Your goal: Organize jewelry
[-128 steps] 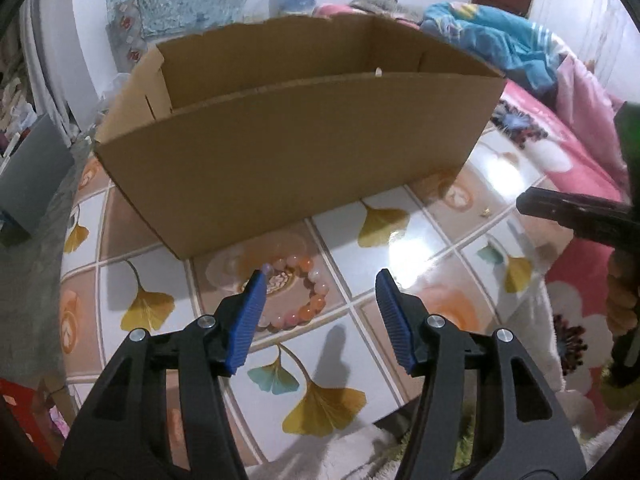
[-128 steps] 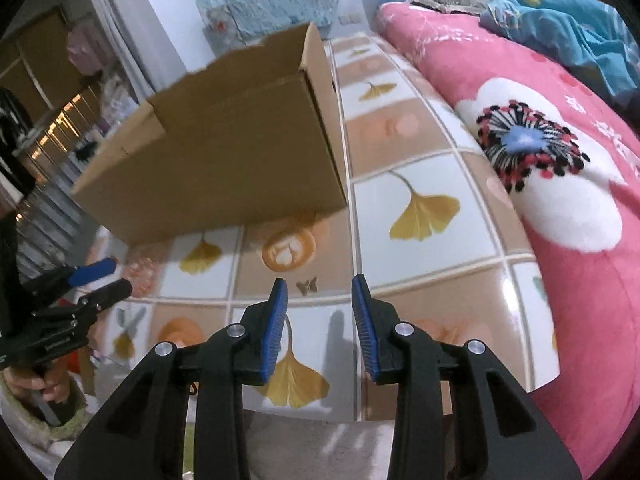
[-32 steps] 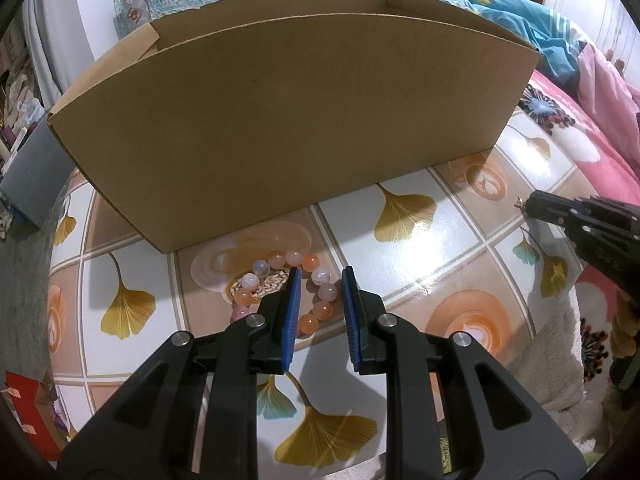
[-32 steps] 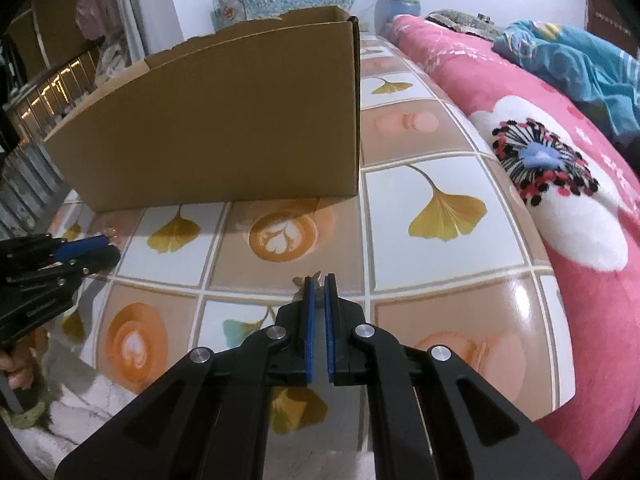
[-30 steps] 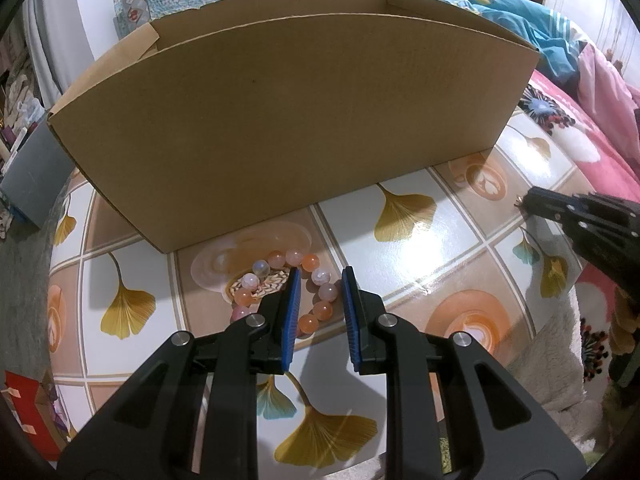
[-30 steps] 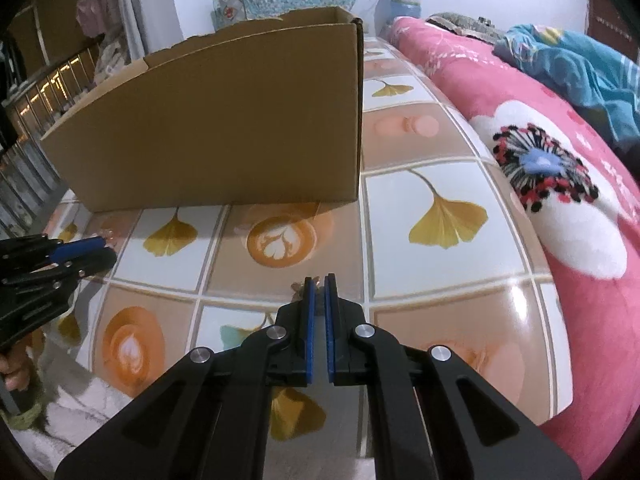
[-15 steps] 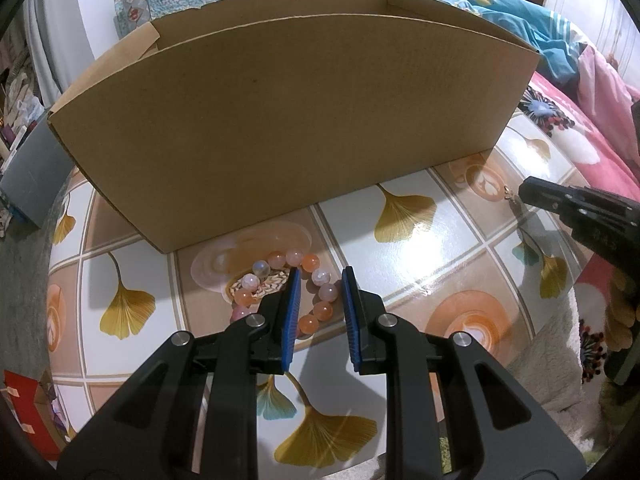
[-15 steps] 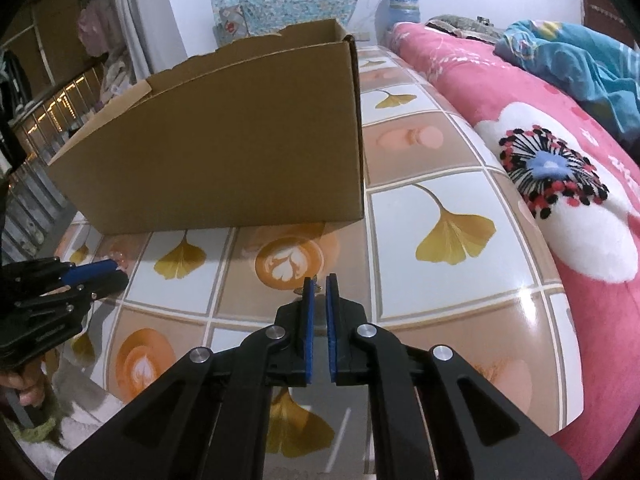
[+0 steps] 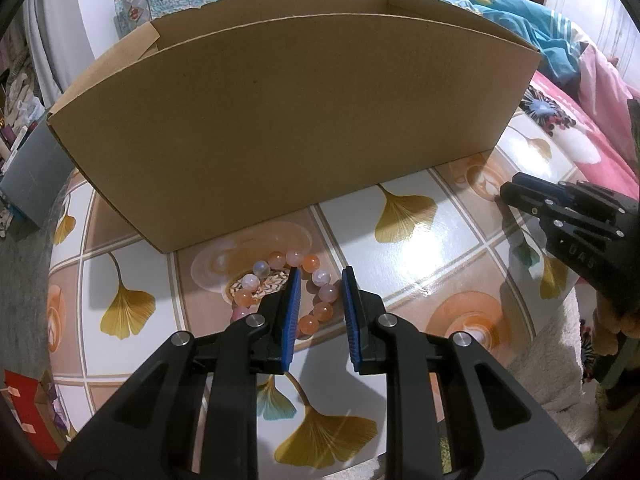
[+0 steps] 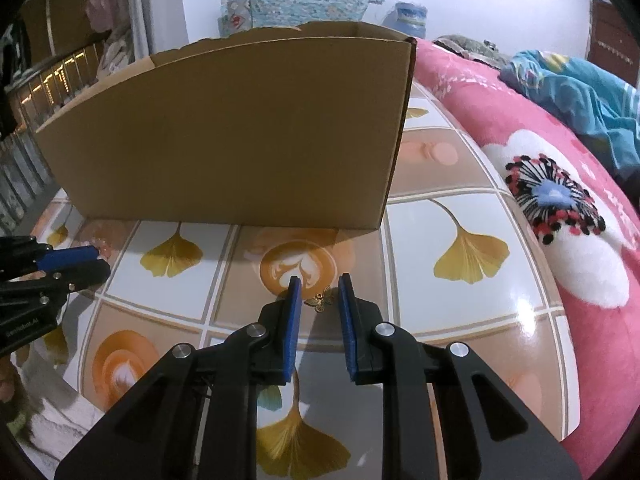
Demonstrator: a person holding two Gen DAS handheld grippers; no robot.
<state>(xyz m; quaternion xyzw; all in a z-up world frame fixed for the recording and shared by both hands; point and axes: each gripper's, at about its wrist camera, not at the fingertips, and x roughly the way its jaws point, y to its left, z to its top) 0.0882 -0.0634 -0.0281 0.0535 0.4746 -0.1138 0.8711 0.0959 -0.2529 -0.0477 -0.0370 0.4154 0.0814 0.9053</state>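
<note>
A bracelet of pink and orange beads (image 9: 316, 276) lies on the tiled table in front of a brown cardboard box (image 9: 288, 120). My left gripper (image 9: 319, 276) is part open, its blue pads on either side of the bracelet's right part without squeezing it. A small gold butterfly charm (image 10: 320, 299) lies on the table. My right gripper (image 10: 318, 284) is open, and the charm lies between its fingertips, free. The box also shows in the right wrist view (image 10: 240, 128). The right gripper shows at the right of the left wrist view (image 9: 560, 208).
The table (image 9: 416, 248) has glossy tiles with ginkgo leaves. A pink flowered blanket (image 10: 560, 208) lies along its right edge, with a blue cloth (image 10: 580, 88) behind. A grey box (image 9: 28, 176) stands off the table's left edge. The left gripper shows at the left of the right wrist view (image 10: 60, 260).
My right gripper was shut on the charm and raised it; now it has opened and the charm lies between its fingertips. My left gripper has stayed part open around the bracelet.
</note>
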